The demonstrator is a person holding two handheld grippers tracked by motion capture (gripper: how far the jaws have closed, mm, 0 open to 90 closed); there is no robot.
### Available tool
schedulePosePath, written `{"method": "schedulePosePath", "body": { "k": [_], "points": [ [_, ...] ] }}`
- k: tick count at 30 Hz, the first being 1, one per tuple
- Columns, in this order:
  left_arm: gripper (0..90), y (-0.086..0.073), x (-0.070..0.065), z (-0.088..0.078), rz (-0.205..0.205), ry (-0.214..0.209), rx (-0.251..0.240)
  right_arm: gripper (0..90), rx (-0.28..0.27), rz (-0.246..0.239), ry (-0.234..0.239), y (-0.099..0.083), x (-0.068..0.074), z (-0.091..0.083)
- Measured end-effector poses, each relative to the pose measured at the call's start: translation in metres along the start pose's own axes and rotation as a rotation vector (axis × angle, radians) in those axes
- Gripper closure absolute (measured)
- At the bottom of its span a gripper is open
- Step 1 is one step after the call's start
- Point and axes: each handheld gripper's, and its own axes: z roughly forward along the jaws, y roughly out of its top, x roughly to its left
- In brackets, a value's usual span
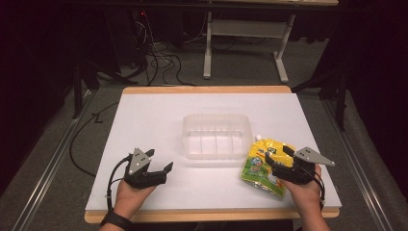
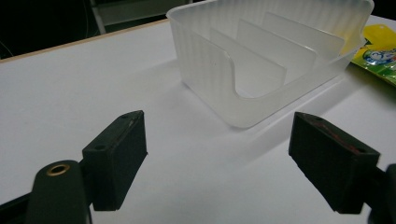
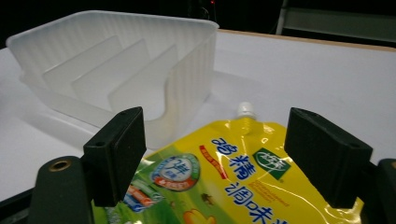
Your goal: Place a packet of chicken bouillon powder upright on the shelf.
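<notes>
Hovering low over the yellow pouch [image 1: 263, 167], the right tool [image 1: 275, 158] sits at about 4 o'clock on the white worktop [image 1: 159, 115], its jaws spread wide with the pouch's printed face between and below them and not pinched; in the right gripper view the pouch [image 3: 224, 186] lies flat with its white spout [image 3: 245, 110] pointing toward 12 o'clock, just beside the corner of the clear plastic tray [image 3: 140, 51]. From the high view the tray [image 1: 217, 136] stands at the centre of the worktop, and the pouch lies at its 4 o'clock, close against its right front corner. Inside the tray, upright dividers [image 2: 261, 65] split it into slots. At about 7 o'clock the left tool [image 1: 159, 160] rests near the front edge, well apart from the tray, jaws spread with bare worktop between them; the left gripper view looks past them to the tray's [image 2: 224, 88] notched end wall and a sliver of the pouch [image 2: 380, 51] at 2 o'clock
</notes>
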Motion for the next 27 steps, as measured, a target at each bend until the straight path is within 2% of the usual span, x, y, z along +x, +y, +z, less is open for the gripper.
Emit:
{"method": "schedulePosePath", "body": {
  "k": [3,5,11,12,15,16,17,18,24,25,26,27],
  "points": [
    [20.7,0.0,0.001,0.001,-0.001,0.001,0.003,21.1,0.008,0.01,-0.014,-0.001,-0.005,0.001],
    [20.7,0.0,0.001,0.001,0.0,0.001,0.0,21.2,0.015,0.023,-0.033,-0.003,-0.015,0.002],
    [20.7,-0.001,0.0,0.002,0.005,-0.011,-0.001,22.2,0.032,0.056,-0.06,-0.007,-0.03,0.003],
    [20.7,-0.001,-0.001,0.002,0.009,-0.017,-0.002,22.5,0.044,0.076,-0.075,-0.011,-0.039,0.005],
    [20.8,-0.001,-0.002,0.002,0.015,-0.022,0.0,22.8,0.054,0.097,-0.087,-0.014,-0.047,0.007],
    [20.9,-0.002,-0.003,0.003,0.021,-0.026,0.0,23.1,0.068,0.127,-0.098,-0.017,-0.055,0.009],
    [20.9,-0.002,-0.003,0.003,0.021,-0.026,0.0,23.1,0.068,0.127,-0.098,-0.017,-0.055,0.009],
    [21.0,-0.002,-0.004,0.003,0.025,-0.032,0.003,23.7,0.08,0.148,-0.107,-0.019,-0.062,0.013],
    [21.7,-0.002,-0.007,0.005,0.032,-0.038,0.006,25.6,0.11,0.188,-0.118,-0.022,-0.076,0.021],
    [22.0,-0.002,-0.007,0.005,0.031,-0.039,0.006,25.9,0.115,0.235,-0.121,-0.023,-0.084,0.023],
    [22.0,-0.002,-0.007,0.005,0.03,-0.038,0.004,25.9,0.115,0.235,-0.121,-0.023,-0.084,0.023],
    [22.0,-0.002,-0.006,0.004,0.03,-0.037,0.004,27.5,0.119,0.263,-0.123,-0.024,-0.092,0.026]
  ]
}}
